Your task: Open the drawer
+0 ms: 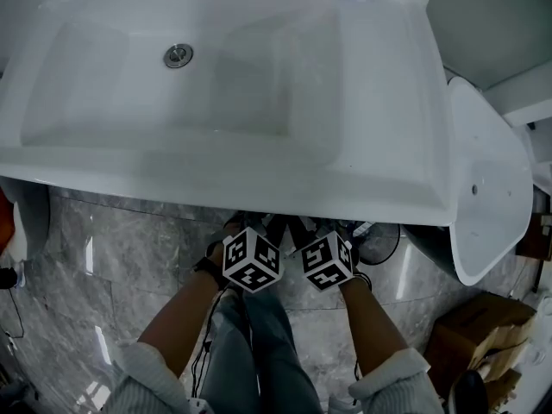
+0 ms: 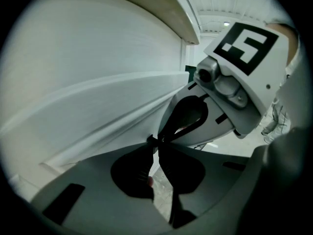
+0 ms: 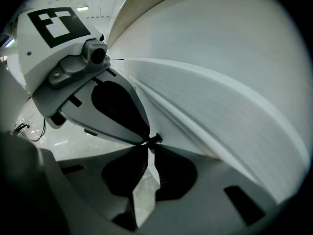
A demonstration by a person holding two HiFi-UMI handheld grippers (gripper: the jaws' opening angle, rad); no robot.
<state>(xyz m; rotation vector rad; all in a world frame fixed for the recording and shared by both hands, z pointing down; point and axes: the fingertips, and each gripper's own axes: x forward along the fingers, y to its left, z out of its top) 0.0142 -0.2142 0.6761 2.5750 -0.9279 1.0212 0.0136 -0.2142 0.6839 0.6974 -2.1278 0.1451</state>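
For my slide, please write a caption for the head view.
Left gripper and right gripper reach under the front rim of a white washbasin, above grey tiles.

The basin (image 1: 259, 84) is smooth, glossy white ceramic by the look of it, with a shiny metal drain (image 1: 178, 55). Under it the floor (image 1: 112, 248) is polished grey stone tile, and the box (image 1: 479, 322) is matt brown cardboard
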